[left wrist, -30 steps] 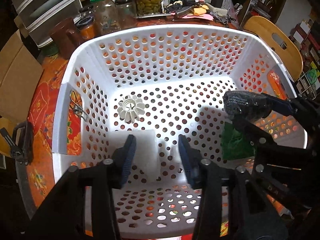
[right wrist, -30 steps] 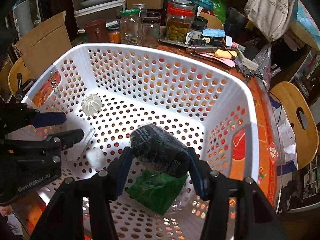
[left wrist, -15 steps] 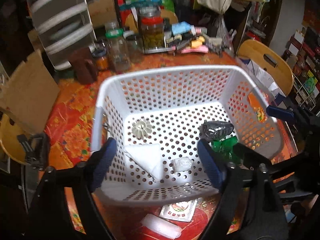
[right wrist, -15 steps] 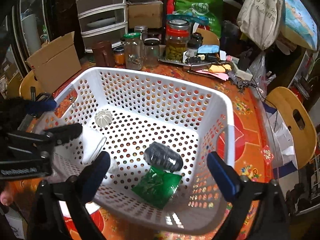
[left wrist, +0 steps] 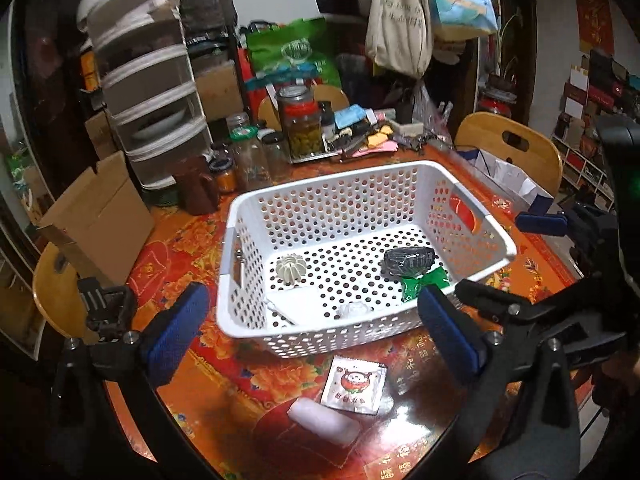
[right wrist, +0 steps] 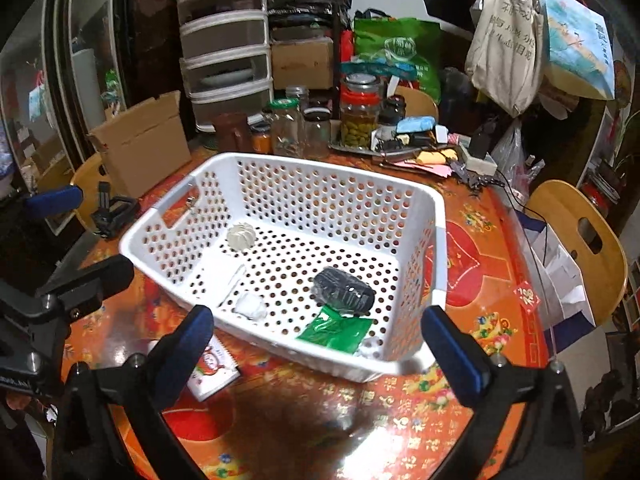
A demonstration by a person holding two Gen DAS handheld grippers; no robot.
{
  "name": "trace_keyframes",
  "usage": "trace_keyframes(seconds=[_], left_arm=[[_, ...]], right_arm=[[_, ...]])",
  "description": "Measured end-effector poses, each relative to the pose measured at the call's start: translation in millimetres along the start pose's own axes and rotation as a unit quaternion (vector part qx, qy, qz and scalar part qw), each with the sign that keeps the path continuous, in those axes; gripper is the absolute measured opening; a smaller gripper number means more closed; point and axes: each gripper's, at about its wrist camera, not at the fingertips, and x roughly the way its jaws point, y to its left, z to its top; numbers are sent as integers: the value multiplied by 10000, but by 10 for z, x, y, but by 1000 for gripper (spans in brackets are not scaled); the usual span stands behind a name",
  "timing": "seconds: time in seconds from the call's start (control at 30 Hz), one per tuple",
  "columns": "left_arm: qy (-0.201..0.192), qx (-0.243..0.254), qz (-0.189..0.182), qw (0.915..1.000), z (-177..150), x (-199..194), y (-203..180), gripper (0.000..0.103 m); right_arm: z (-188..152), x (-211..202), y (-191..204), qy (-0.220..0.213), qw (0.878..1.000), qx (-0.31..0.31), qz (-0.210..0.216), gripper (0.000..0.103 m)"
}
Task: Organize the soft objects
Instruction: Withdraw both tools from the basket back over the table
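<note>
White basket (left wrist: pixel 472 216) on bench (left wrist: pixel 192 240), centre: dark roll (left wrist: pixel 408 258) resting on green packet (left wrist: pixel 422 284) at right; white pad (left wrist: pixel 296 300) and clear wad (left wrist: pixel 352 310) at near left. Outside, near edge: sachet (left wrist: pixel 354 384), white bar (left wrist: pixel 324 424). Left tongs (left wrist: pixel 308 336) and right tongs (right wrist: pixel 320 352) held wide, empty, above near bench.

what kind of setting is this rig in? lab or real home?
Most likely a lived-in home dining or storage room, not a lab: a table with a red floral cloth, jars of preserved food, tote bags hanging behind, and a stacked plastic drawer unit.
</note>
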Motion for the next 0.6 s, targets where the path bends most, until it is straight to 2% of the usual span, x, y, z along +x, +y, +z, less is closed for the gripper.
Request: trace_keyframes(seconds=[0.33,0.6], left_arm=[[-398,-180,171,9989,-351,-516,120,103],[-468,-286,96,9984,-590,-646,119,103]], right_arm=[[-193,-379,-60,-368,9993,86,2,103],[-459,-608,-29,-517,9986,118,75,103]])
